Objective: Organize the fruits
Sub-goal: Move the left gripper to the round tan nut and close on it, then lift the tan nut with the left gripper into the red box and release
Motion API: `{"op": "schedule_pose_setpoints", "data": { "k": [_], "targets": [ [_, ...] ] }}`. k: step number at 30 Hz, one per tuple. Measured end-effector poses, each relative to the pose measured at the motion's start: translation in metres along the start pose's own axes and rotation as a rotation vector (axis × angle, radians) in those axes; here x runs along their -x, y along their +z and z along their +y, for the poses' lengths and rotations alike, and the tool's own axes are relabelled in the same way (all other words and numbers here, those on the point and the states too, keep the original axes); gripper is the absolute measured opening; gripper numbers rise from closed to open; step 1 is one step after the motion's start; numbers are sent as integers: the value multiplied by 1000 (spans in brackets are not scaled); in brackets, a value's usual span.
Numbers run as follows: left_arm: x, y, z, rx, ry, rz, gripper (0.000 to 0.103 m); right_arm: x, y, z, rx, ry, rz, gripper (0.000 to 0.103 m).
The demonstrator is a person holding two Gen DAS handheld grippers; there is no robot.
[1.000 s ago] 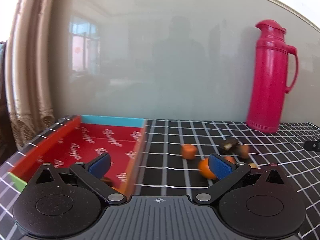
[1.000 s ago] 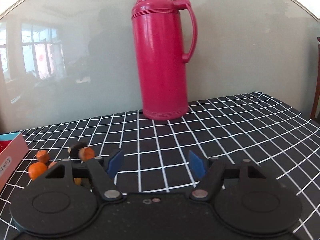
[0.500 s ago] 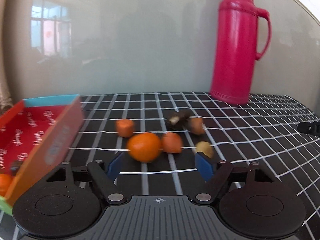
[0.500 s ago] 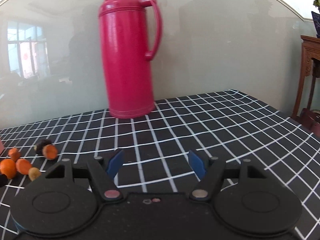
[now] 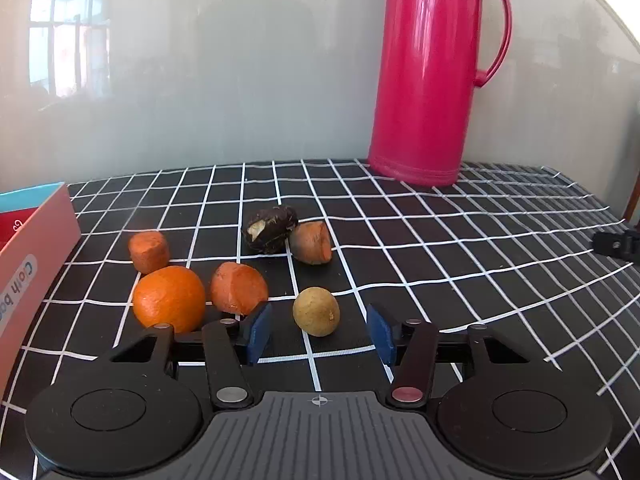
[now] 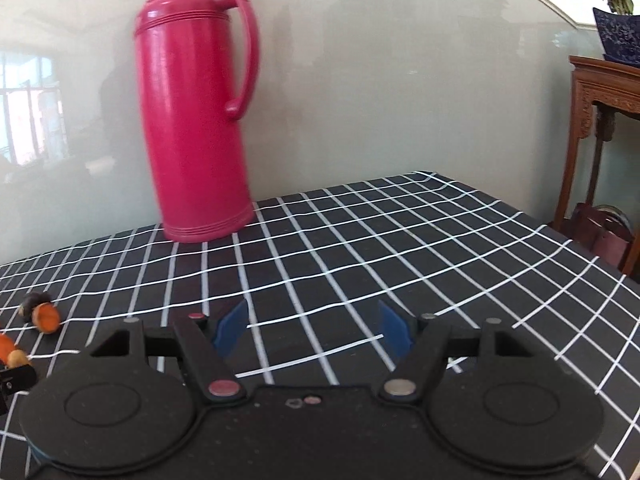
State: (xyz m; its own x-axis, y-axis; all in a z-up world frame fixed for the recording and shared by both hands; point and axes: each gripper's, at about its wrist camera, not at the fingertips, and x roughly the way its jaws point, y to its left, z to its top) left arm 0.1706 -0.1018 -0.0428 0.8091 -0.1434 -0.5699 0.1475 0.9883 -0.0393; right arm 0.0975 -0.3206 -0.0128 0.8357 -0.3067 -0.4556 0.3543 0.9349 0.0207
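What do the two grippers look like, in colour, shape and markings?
The left gripper and the right gripper look alike: black bodies with two round discs, angled black link arms and flat blue pads. Each has one silver and one reddish pivot cap. The left one has a ribbed grey centre plate with a small crosshair mark. No cables, hands or sleeves show.

black left gripper [image 5: 318,334], blue pads [image 5: 258,332], round hubs, ribbed grey housing

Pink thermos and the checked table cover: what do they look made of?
Pink thermos: looks like moulded plastic, semi-gloss; soft highlights down the body, ribbed bands, one-piece handle. Checked table cover: probably woven cloth, matte; the white grid lines ripple and no glare shows, though coated fabric can't be ruled out.
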Motion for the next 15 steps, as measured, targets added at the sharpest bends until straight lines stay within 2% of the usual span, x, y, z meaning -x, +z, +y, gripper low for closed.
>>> {"op": "schedule_pose_setpoints", "data": {
  "k": [4, 5, 7, 8, 15],
  "targets": [
    [-12, 4, 1, 22, 12, 23, 52, -3, 1, -7, -10, -15, 5, 71],
    [-14, 5, 0, 25, 16, 21, 47, -4, 0, -8, -10, -18, 7, 71],
    [-16, 6, 0, 20, 34, 21, 28, -6, 1, -8, -12, -17, 10, 71],
    [-17, 7, 0, 22, 36, 19, 26, -6, 1, -8, -10, -17, 10, 71],
    [-6, 3, 1, -1, 20, -13, 26, -5, 0, -9, -12, -15, 17, 71]
  ]
}}
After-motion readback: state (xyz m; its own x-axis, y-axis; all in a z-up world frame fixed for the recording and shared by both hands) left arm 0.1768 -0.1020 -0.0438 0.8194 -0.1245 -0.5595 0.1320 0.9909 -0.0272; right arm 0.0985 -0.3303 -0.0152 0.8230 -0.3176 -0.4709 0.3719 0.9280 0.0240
